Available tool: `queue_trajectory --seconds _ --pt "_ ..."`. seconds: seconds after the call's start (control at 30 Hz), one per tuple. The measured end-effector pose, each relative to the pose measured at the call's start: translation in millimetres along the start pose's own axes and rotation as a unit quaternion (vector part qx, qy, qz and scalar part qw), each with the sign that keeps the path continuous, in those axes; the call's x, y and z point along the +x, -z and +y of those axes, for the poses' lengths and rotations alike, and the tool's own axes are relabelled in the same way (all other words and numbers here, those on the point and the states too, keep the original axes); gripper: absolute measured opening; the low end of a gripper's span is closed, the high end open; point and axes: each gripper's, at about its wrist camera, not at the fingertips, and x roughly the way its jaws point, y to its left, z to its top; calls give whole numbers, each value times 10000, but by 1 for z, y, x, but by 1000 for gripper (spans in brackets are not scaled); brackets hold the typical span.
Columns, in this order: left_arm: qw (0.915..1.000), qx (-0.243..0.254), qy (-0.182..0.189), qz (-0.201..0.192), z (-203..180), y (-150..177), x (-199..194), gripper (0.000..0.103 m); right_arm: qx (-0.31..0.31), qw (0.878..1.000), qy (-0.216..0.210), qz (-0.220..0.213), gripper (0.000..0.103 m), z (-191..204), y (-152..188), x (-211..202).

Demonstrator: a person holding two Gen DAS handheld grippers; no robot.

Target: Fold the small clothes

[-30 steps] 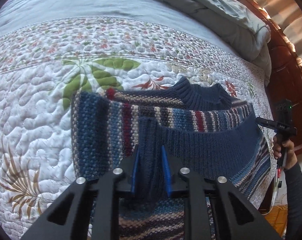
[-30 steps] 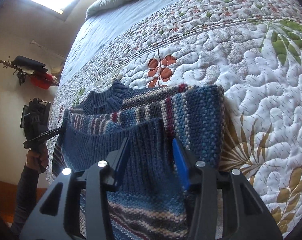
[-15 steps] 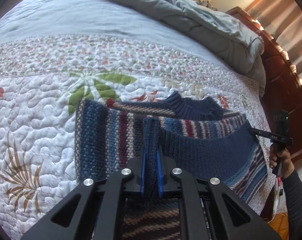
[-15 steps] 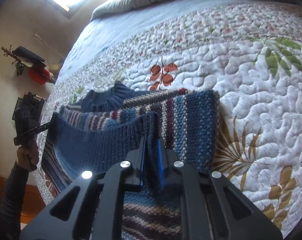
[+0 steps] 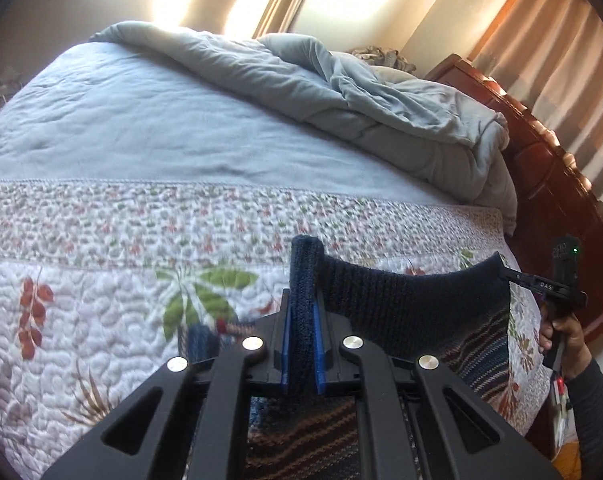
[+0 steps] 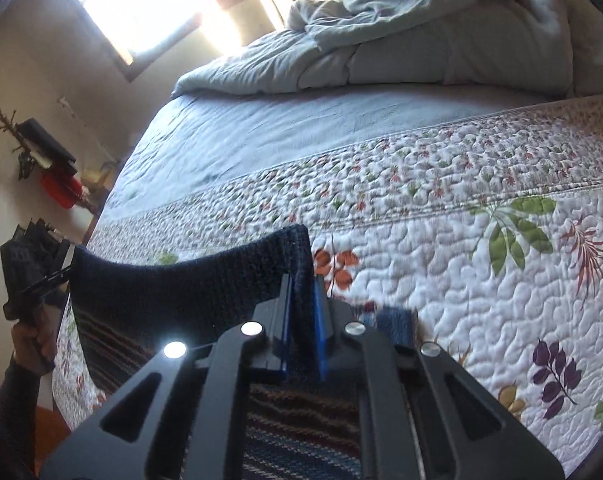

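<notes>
Tongs first: low in each frame, the left gripper (image 5: 301, 344) and right gripper (image 6: 301, 332) each pinch the navy hem of the striped sweater (image 5: 413, 312), lifted clear of the floral quilt (image 5: 101, 300) behind. Folding looks midway; the hem is not yet laid over.

Bed with floral quilt (image 5: 101, 300); rumpled grey duvet (image 5: 341, 92) at far end; striped sweater (image 5: 473, 344) near edge.
</notes>
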Motion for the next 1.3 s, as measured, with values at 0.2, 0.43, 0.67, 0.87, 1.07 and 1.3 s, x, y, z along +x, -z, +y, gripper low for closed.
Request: queue_trajectory --seconds 0.2,0.43,0.67,0.87,1.07,1.3 --pt "9960 -334 -546 619 22 -1 78 9 341 9961 513 632 9 -21 -7 73" --pt "9842 -889 -908 1229 55 25 133 9 488 9896 815 1082 9 -33 5 117" --pt "9908 -765 -808 764 46 1 110 9 495 9940 655 718 8 -26 -11 101" --pt "9880 -789 -924 948 51 6 128 9 503 9933 711 765 8 -28 -13 110" --pt "9859 -891 -910 1090 63 15 143 9 612 9917 728 869 8 -39 -7 127" --pt "9841 -930 -915 1205 70 23 151 9 706 9904 747 923 8 -49 2 135"
